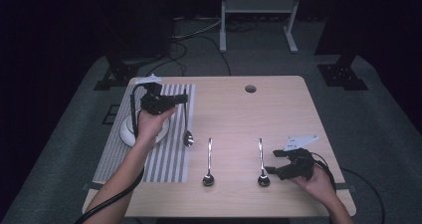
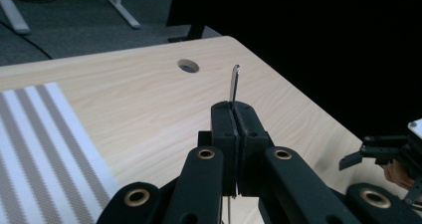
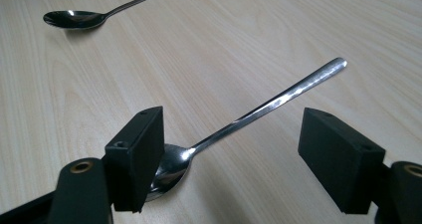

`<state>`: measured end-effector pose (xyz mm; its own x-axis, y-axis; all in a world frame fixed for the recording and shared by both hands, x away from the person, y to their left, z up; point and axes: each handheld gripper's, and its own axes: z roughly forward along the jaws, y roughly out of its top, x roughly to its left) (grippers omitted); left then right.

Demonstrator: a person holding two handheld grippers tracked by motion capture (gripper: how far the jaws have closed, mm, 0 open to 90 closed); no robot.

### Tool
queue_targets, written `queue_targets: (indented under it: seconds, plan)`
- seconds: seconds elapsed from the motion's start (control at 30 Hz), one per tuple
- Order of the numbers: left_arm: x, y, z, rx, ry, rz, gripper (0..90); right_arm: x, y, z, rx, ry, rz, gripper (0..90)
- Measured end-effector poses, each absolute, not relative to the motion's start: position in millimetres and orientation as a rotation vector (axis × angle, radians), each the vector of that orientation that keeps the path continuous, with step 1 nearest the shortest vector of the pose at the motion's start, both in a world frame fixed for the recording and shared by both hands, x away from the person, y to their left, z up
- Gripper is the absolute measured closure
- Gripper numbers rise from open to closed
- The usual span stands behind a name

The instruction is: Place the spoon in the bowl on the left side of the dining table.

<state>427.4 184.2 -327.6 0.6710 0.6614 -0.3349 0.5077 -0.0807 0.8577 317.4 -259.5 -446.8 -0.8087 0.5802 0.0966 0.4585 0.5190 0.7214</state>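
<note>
The left gripper (image 1: 180,99) is lifted above the striped mat (image 1: 169,157), its jaws pressed together on the handle of a spoon (image 1: 187,129) that hangs bowl-down over the mat's right edge. In the left gripper view the handle tip (image 2: 234,82) pokes up past the closed jaws, while the bowl is cut off below. A white plate (image 1: 127,132) on the mat is largely hidden behind the person's left hand (image 1: 151,123).

The right gripper (image 1: 273,162) sits low at the bench's near right, jaws spread wide and holding nothing. In the right gripper view one pad covers part of the bowl of the right spoon (image 3: 259,109), which lies flat on the wood between the jaws; whether the pad touches it is unclear. The middle spoon (image 1: 209,162) lies just to the left, parallel.

The bench (image 1: 278,109) is pale wood with a round cable hole (image 1: 250,88). Beyond it, grey carpet, loose cables and a white frame (image 1: 256,15) fade into a dark room.
</note>
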Motion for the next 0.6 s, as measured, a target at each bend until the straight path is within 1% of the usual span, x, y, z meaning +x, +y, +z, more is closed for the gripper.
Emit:
queue_targets:
  seconds: [0.6]
  plan:
    - [432.4, 220.1, -321.9, 1.690, 1.005, 0.227, 89.1, 317.2, -260.9, -447.2, 0.908, 2.598, 1.164, 25.0]
